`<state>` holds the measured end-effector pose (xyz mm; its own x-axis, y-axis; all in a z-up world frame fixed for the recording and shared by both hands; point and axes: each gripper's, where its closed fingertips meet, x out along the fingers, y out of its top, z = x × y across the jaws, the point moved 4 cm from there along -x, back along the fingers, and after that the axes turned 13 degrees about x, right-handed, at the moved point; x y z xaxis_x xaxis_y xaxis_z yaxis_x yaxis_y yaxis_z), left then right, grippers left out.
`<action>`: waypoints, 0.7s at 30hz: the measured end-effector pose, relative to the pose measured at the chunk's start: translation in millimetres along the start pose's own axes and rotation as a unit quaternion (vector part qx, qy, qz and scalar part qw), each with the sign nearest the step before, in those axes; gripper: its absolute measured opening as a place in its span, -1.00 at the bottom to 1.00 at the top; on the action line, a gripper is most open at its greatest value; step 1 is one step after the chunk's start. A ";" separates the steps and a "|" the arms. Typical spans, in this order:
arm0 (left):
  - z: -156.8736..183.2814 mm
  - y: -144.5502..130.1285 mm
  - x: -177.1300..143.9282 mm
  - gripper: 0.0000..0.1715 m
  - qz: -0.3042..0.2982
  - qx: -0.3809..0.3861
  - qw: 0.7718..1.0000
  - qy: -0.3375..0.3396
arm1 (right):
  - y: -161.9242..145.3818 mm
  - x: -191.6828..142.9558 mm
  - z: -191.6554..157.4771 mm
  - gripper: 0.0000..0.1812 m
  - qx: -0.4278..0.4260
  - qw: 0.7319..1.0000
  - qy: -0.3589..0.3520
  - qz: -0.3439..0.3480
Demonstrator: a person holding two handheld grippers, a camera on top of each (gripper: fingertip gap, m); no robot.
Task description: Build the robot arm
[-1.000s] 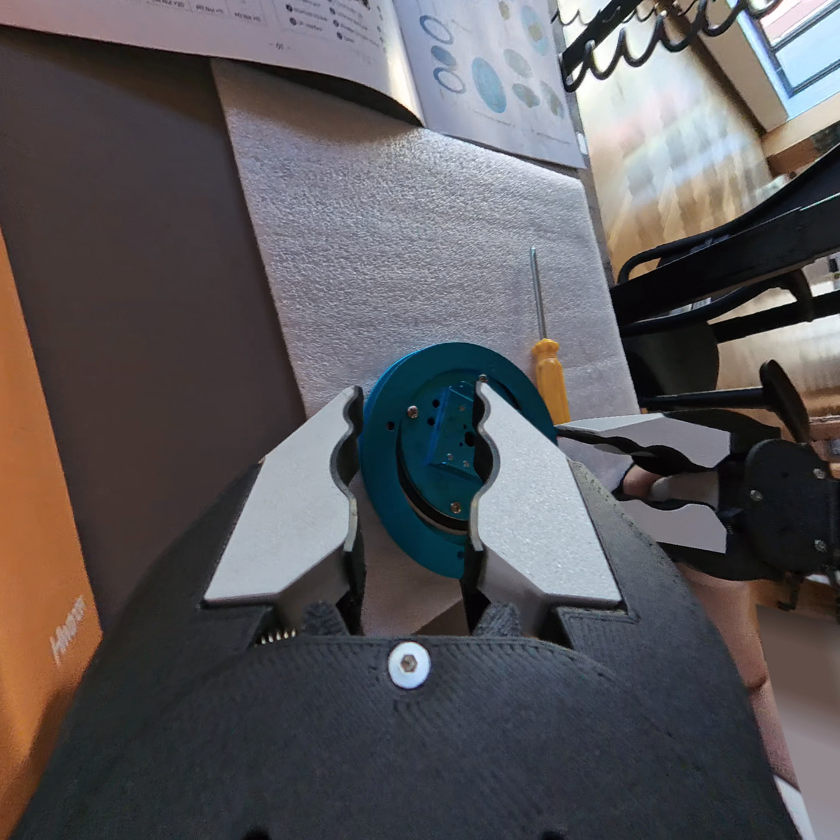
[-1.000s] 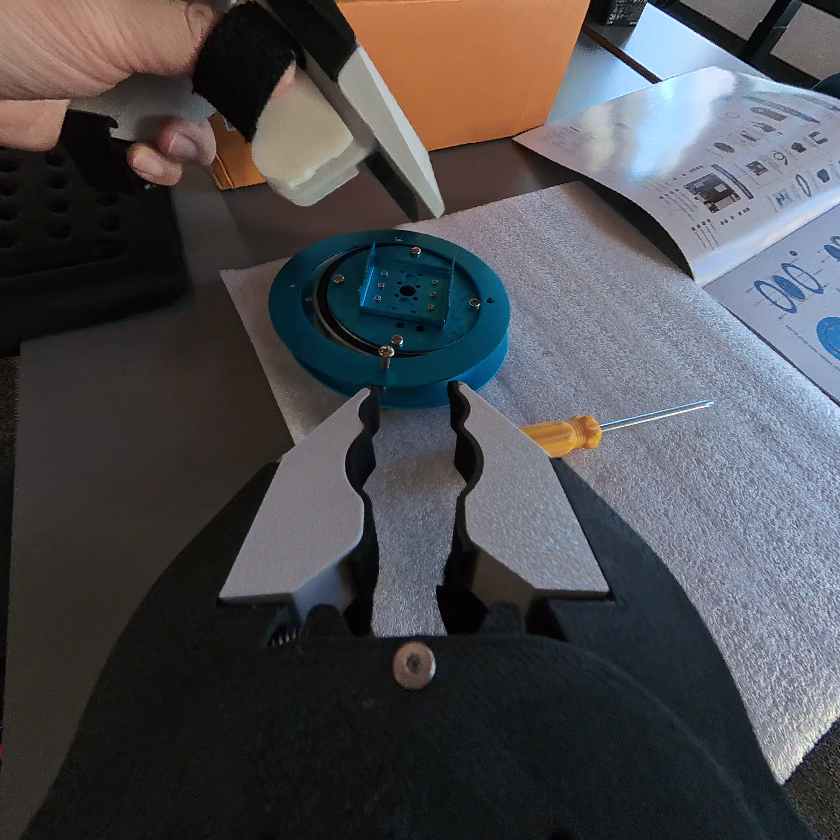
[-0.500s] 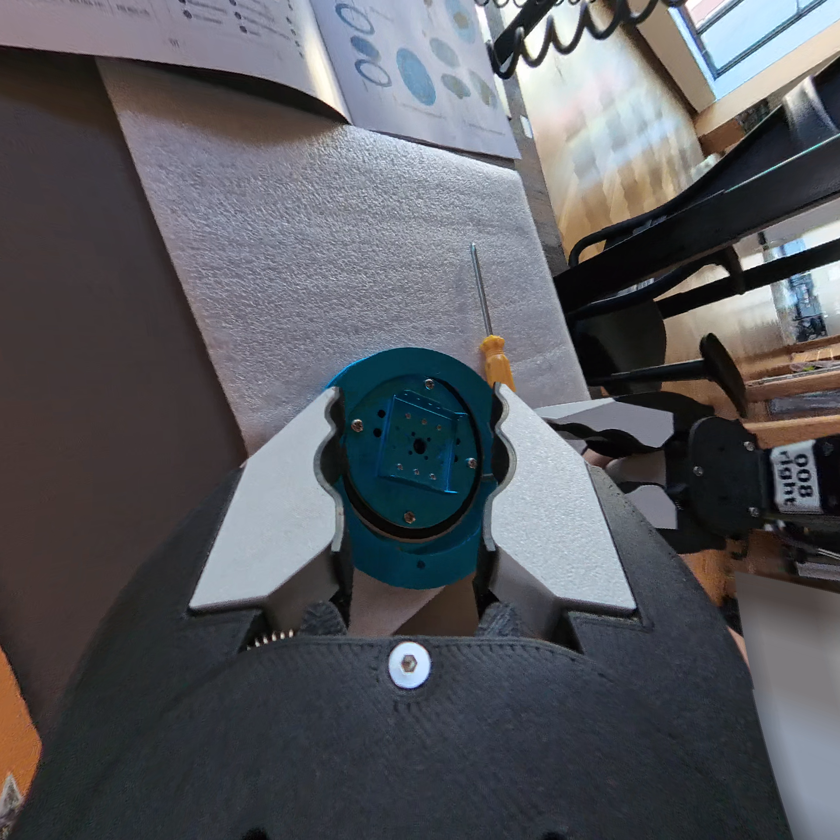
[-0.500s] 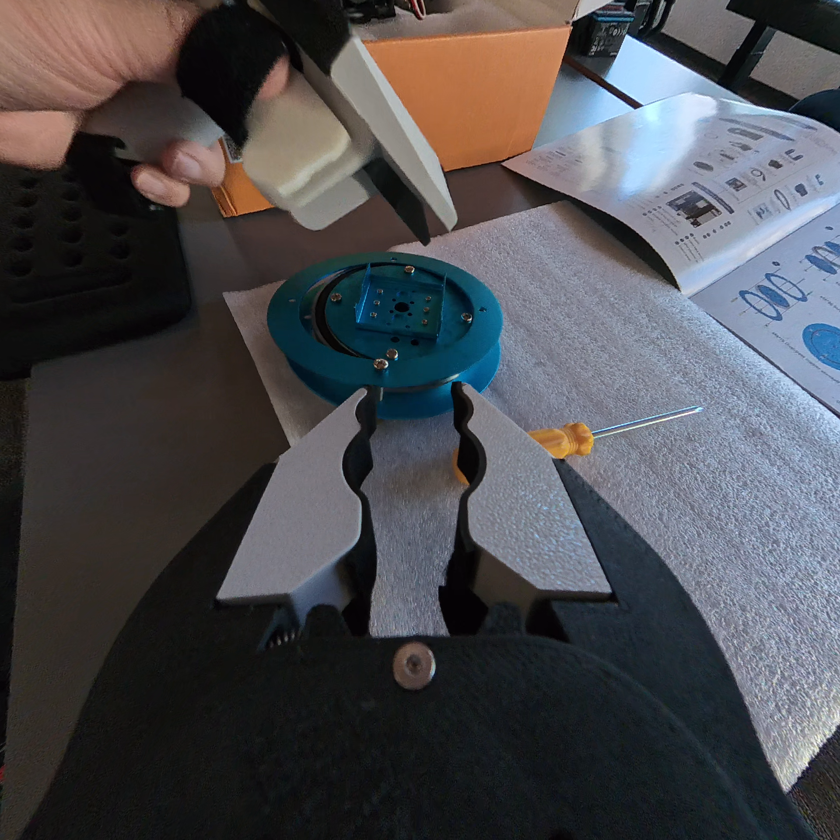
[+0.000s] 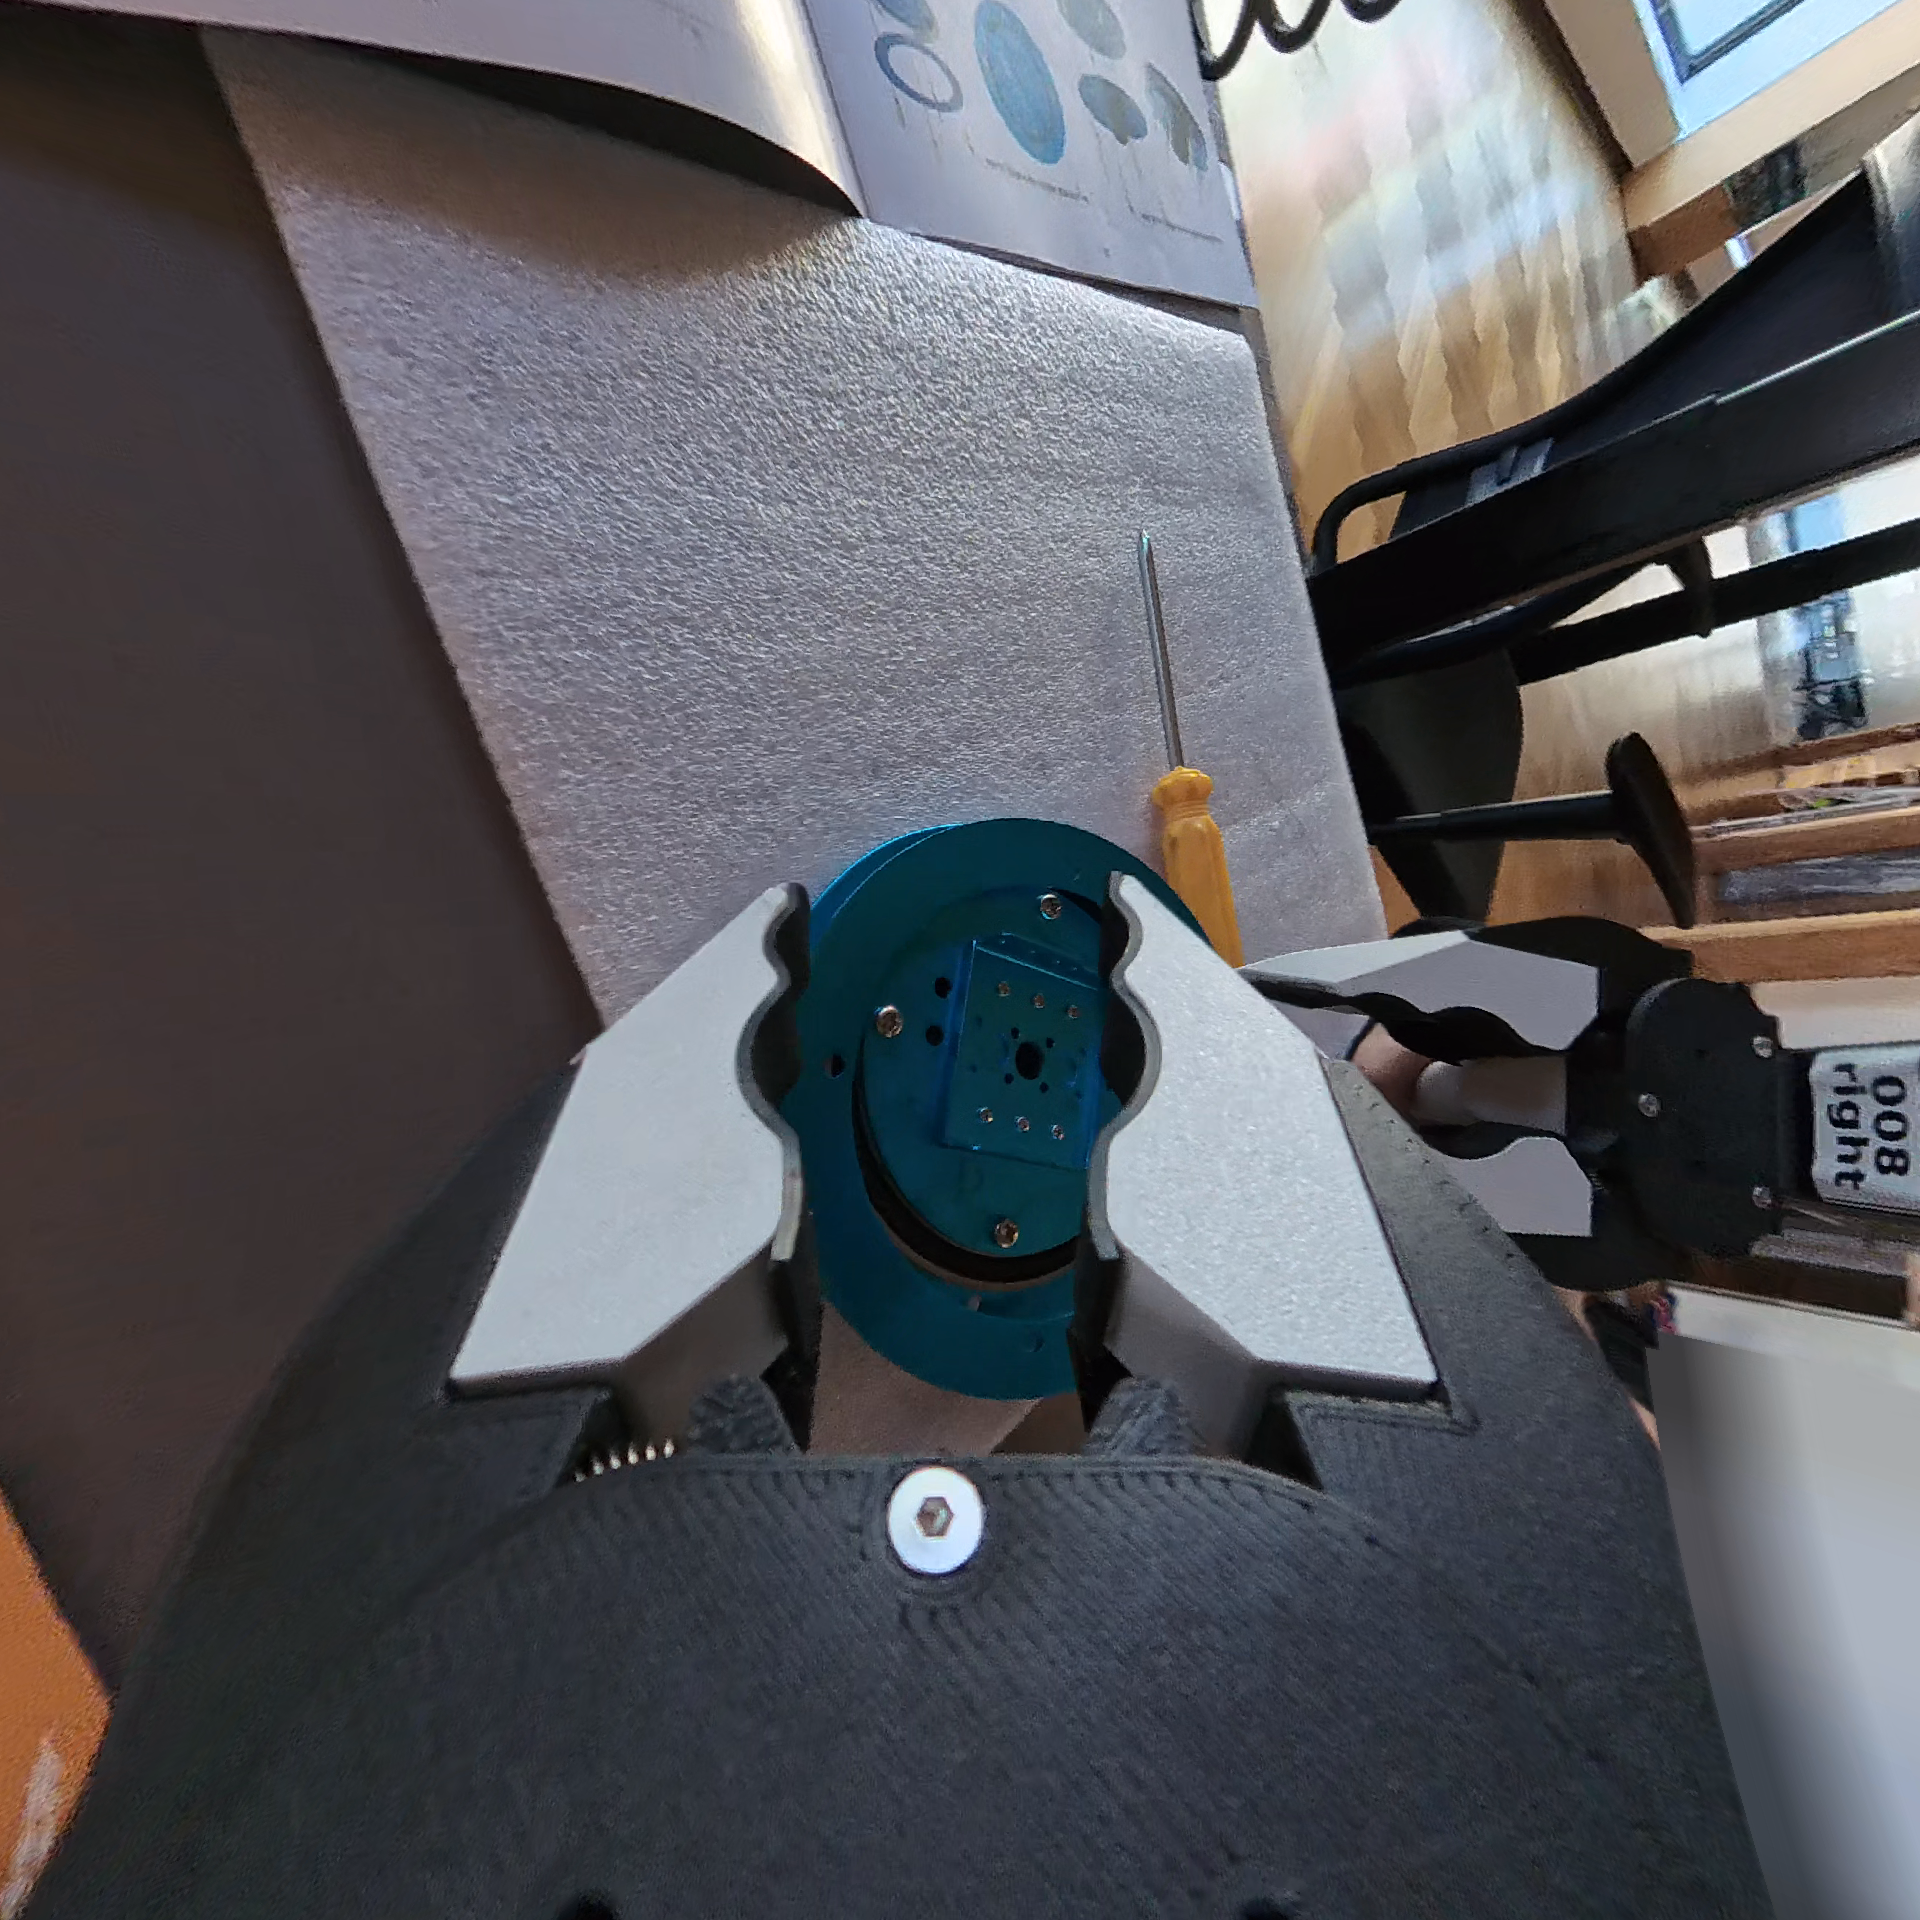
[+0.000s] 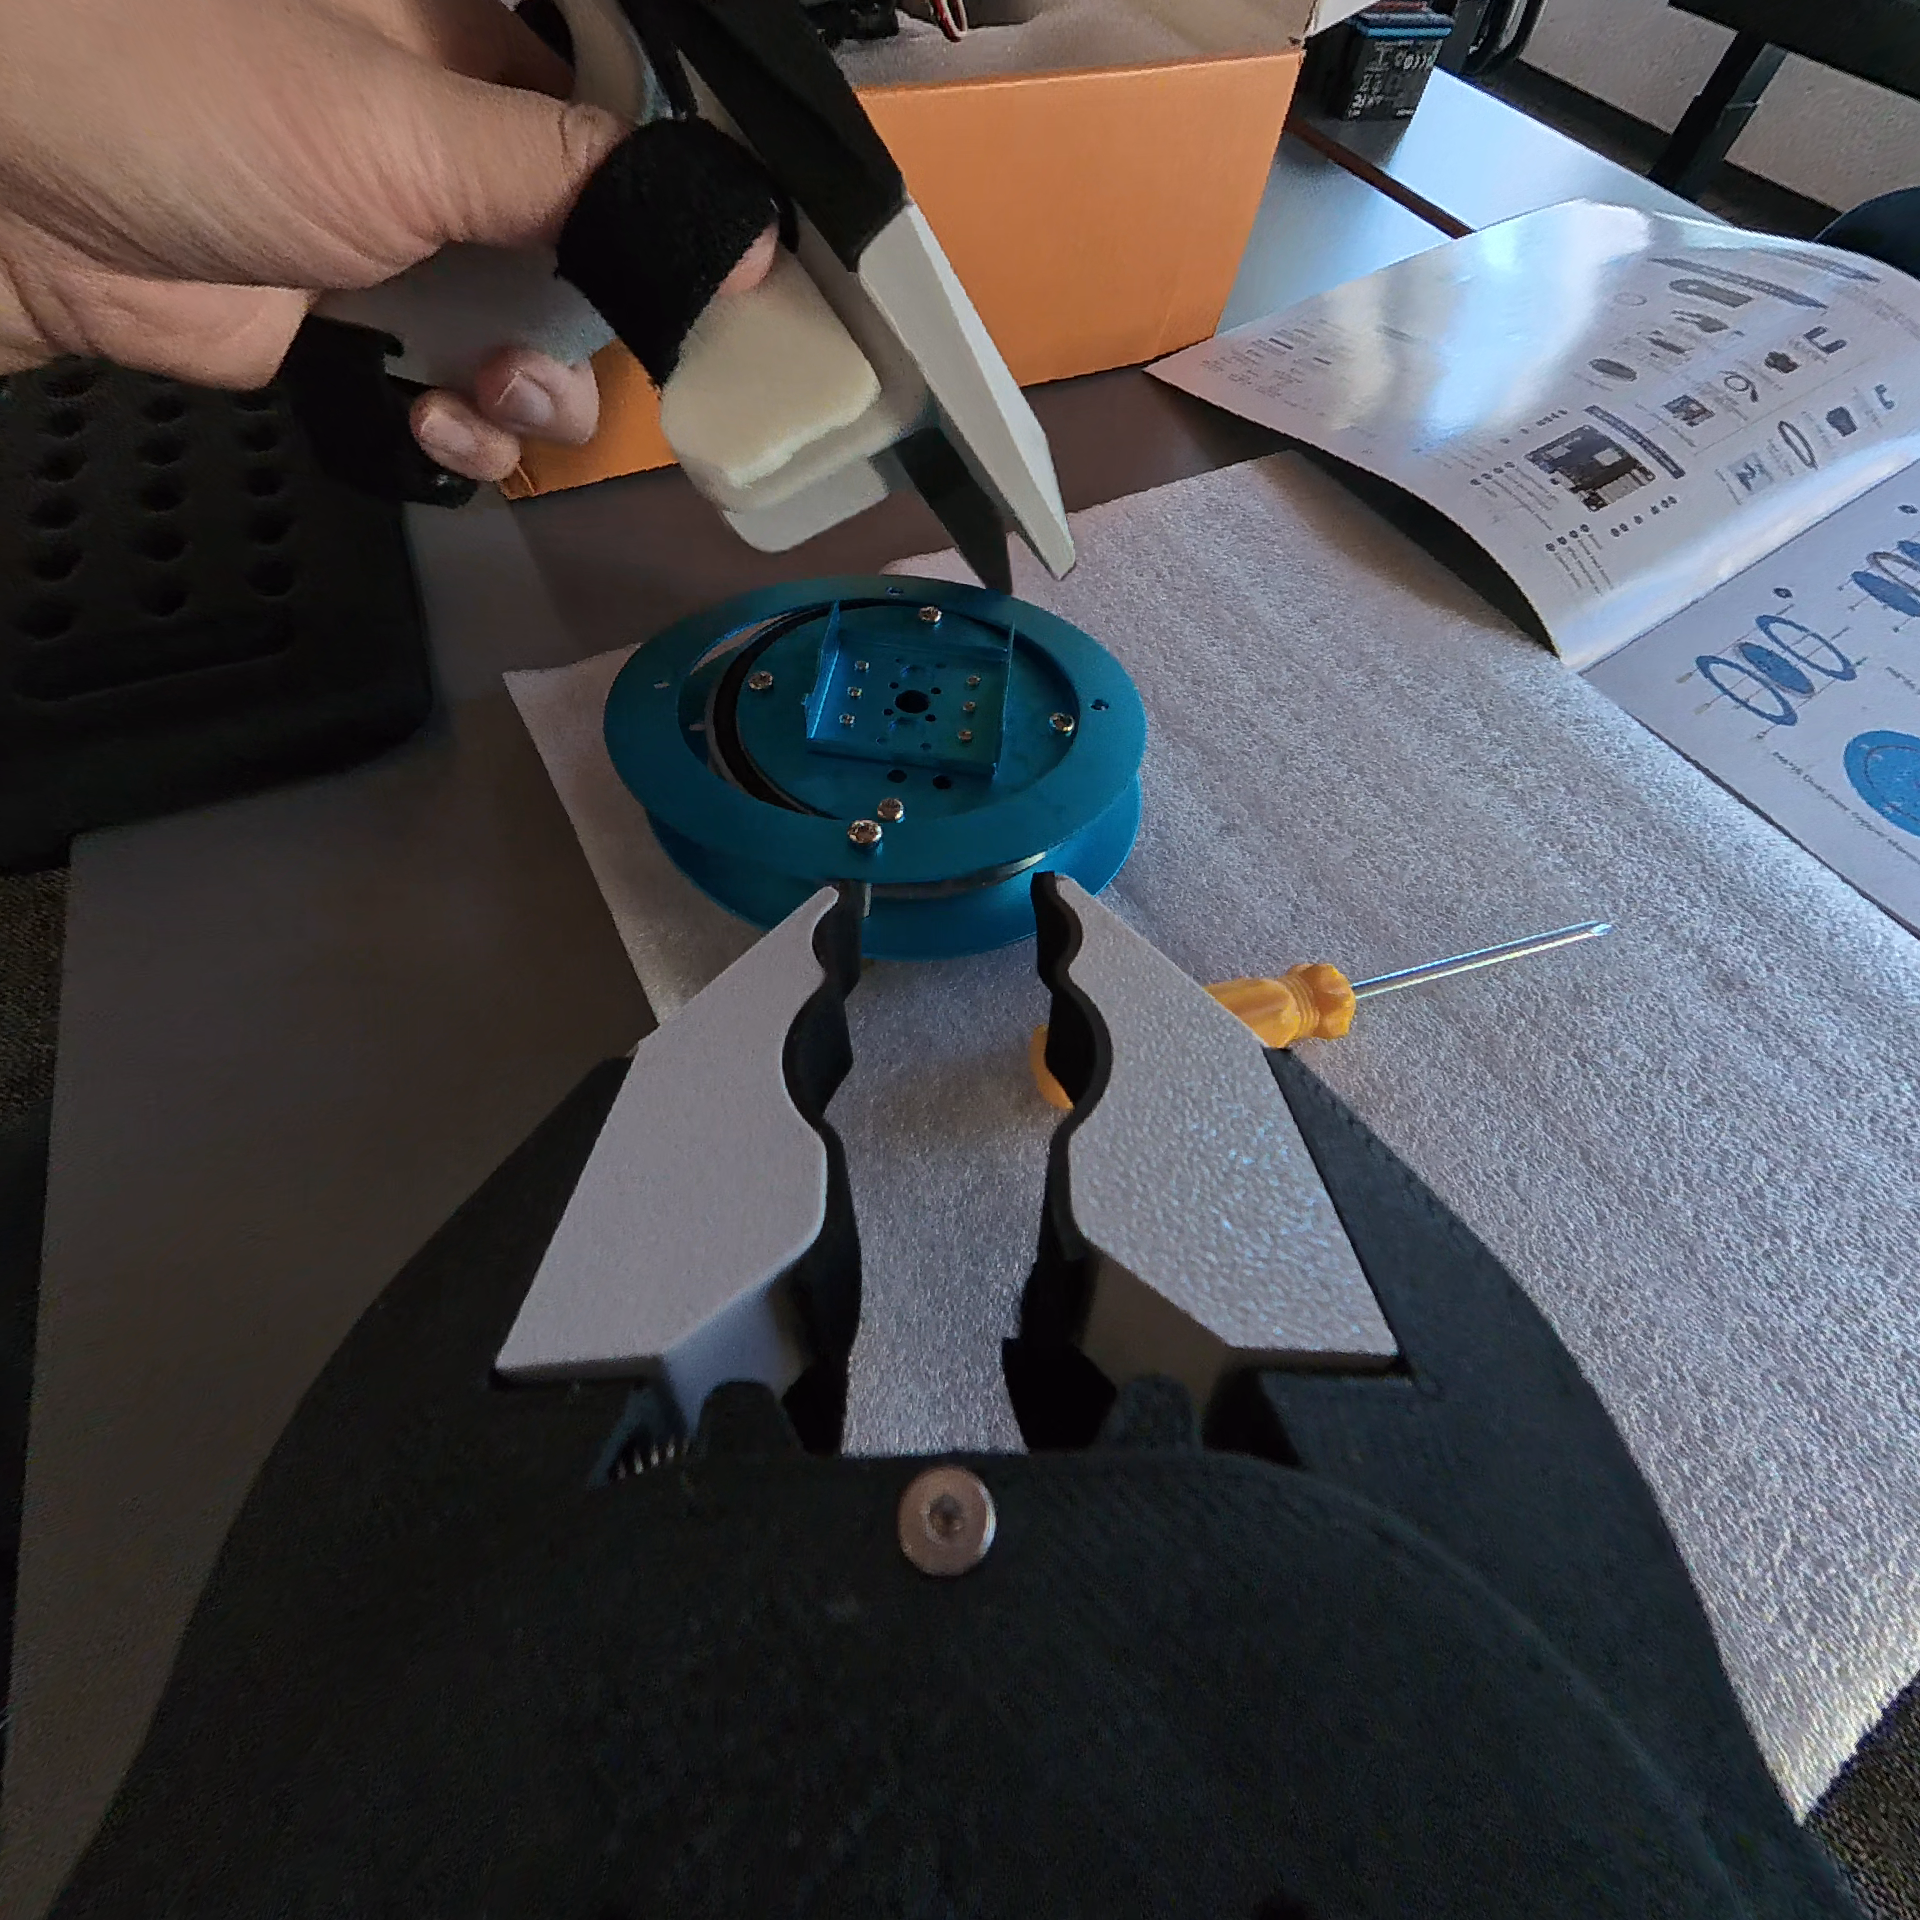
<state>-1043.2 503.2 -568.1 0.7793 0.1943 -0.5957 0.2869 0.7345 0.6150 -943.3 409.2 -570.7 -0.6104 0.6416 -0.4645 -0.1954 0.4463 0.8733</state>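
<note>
Left gripper (image 5: 951, 914) sat above the round blue metal turntable disc (image 5: 961, 1320), jaws spread wide, nothing grasped. From its own camera the disc showed in the gap between the fingers; from the right camera the left fingertips (image 6: 1023, 556) hung just over the disc's far rim, contact unclear. I had the right gripper (image 6: 940, 894) low at the disc's near edge, jaws parted, empty, tips just beside the rim.

The disc (image 6: 873, 727) lay flat on a white foam sheet (image 6: 1455, 1039) on the grey desk (image 6: 260, 1039), square blue bracket (image 6: 904, 691) screwed on top. Yellow-handled screwdriver (image 6: 1278, 1003) lay on the foam just right of my right finger, shaft pointing away from the disc. Open printed booklet (image 6: 1558, 416) beyond the foam, orange cardboard box (image 6: 1081, 208) behind the disc, black foam tray with holes (image 6: 156, 520) at left.
</note>
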 end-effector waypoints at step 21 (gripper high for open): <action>7.9 3.5 -4.1 -0.31 0.032 0.018 0.999 -0.023 | 0.4 2.5 2.5 -0.60 -0.048 0.999 -0.010 -0.009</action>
<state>-1041.0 499.9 -559.4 0.8209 0.2092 -0.5314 0.2554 0.6978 0.6692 -942.9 412.6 -571.9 -0.5905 0.6469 -0.4826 -0.2801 0.3965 0.8743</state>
